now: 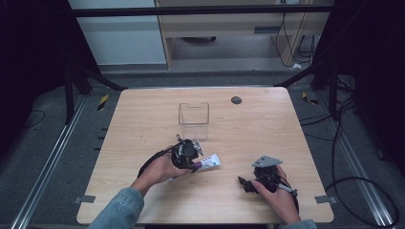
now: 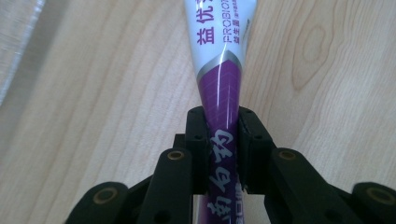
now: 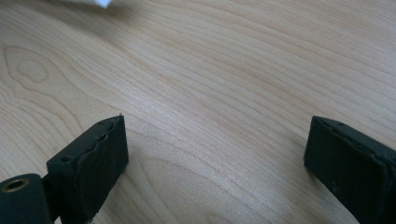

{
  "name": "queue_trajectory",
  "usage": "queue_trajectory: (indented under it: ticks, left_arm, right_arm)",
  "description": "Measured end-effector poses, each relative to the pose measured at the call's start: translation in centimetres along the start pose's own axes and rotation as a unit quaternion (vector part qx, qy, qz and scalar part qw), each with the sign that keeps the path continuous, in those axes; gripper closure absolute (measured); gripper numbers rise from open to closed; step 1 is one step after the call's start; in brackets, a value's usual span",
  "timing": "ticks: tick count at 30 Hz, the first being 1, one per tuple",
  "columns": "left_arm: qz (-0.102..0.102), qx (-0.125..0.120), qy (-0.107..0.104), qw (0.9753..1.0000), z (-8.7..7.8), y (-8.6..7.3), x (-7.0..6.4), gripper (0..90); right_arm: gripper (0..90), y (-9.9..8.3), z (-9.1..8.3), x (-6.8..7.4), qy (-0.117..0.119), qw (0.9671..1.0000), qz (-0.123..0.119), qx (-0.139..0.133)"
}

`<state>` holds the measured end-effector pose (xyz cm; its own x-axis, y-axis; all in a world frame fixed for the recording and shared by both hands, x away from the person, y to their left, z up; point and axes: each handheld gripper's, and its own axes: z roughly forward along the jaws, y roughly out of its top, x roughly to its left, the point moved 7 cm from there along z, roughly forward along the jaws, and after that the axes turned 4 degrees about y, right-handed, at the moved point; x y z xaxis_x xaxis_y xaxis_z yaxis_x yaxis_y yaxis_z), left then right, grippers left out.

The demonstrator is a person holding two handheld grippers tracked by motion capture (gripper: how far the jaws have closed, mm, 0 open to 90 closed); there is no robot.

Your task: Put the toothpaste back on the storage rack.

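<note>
Purple and white, the toothpaste tube (image 2: 219, 93) runs up the middle of the left gripper view, its purple end pinched between the two black jaws of the left gripper (image 2: 219, 149), which press against it from either side. The white part with printed characters reaches the top edge of that frame, over pale wood grain. In the high view the same tube (image 1: 208, 162) lies just below the centre of the frame, on the wooden table (image 1: 143, 124), its white end pointing right, with the left gripper (image 1: 187, 153) and the person's left hand (image 1: 160, 171) at its left end. A clear plastic box (image 1: 194, 120) stands upright just above the gripper, near the frame's centre, apart from the tube. The right gripper (image 1: 244, 182) rests in the lower right of the high view, held by the right hand (image 1: 279, 195), well apart from the tube. In the right gripper view its jaws stand spread wide over bare wood, nothing between them.
</note>
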<state>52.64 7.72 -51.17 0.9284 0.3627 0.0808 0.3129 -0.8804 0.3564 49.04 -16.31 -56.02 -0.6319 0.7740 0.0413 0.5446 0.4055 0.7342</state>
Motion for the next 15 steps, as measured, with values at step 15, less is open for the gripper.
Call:
queue_trajectory:
  ticks: [15]
  left_arm:
    - [-0.036, -0.065, 0.064, 0.9952, -4.5, 1.4, 1.3, 76.5]
  right_arm:
    - [6.4, 0.0, 0.0, 0.0, 0.0, 1.0, 0.0, 0.0]
